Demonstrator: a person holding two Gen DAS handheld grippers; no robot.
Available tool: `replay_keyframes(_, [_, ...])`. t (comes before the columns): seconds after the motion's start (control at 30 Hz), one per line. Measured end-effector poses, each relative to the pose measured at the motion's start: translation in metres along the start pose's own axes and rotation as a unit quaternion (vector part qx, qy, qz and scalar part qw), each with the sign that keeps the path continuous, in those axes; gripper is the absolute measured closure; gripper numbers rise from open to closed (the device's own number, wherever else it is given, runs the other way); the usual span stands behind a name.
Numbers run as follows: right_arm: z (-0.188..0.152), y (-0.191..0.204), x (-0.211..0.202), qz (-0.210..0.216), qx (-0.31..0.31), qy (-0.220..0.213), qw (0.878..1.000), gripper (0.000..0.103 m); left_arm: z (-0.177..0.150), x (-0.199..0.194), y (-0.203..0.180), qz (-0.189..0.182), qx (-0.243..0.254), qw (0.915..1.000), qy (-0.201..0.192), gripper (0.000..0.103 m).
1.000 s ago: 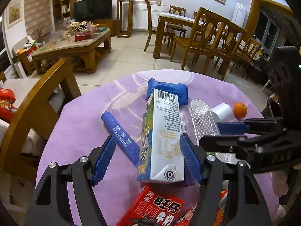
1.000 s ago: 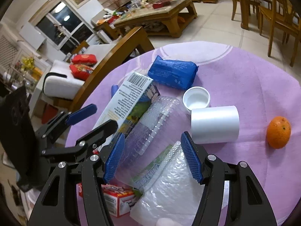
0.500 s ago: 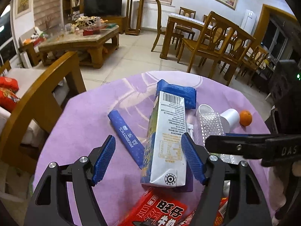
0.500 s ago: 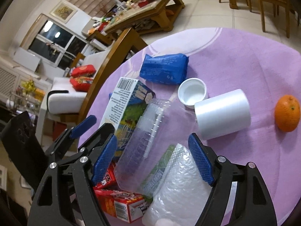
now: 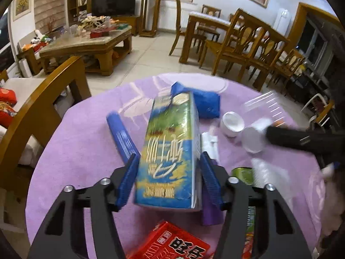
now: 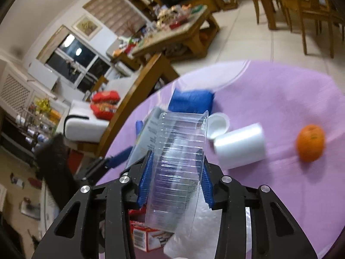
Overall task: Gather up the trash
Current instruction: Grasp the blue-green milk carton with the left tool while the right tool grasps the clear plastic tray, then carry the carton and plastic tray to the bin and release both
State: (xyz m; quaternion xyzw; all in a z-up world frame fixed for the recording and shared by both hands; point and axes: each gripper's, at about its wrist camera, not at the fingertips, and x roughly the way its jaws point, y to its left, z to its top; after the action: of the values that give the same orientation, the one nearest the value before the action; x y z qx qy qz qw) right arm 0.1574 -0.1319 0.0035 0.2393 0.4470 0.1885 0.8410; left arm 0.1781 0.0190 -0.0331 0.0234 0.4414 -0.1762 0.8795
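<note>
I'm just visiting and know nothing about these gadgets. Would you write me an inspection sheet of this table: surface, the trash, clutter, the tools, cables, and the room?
Surface: round table under a purple cloth.
Job's things: milk carton, clear plastic tub, blue packet, blue stick pack, white cup, white roll, red box, bubble wrap.
Clutter: an orange.
Tools: left tool closing, pads on the carton's sides; right tool closing, pads on the tub.
Cables: nothing seen.
Surroundings: wooden chair, coffee table, dining set, television.
</note>
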Motion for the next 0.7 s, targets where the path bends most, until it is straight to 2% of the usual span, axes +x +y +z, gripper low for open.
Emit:
replay_keyframes(0.07, [-0.002, -0.002, -0.012, 0.006, -0.001, -0.012, 1.000, 0.063, 0.000, 0.008, 0.001, 0.001, -0.003, 0.9998, 0.018, 0.054])
replay_keyframes(0.23, [-0.014, -0.006, -0.034, 0.023, -0.011, -0.018, 1.000, 0.063, 0.001, 0.006, 0.004, -0.009, -0.009, 0.9997, 0.022, 0.056])
replay_keyframes(0.5, [-0.027, -0.014, -0.065, 0.039, -0.021, -0.029, 0.999, 0.063, -0.002, -0.036, 0.002, -0.017, -0.022, 0.9985, -0.047, 0.056])
replay_keyframes(0.6, [-0.033, -0.017, -0.089, 0.038, -0.035, -0.048, 0.998, 0.063, -0.002, -0.059, -0.014, -0.034, -0.015, 0.9964, -0.077, 0.056])
replay_keyframes(0.7, [-0.037, -0.021, -0.116, 0.029, -0.050, -0.078, 0.995, 0.063, -0.003, -0.077, -0.046, -0.045, 0.009, 0.9936, -0.103, 0.056])
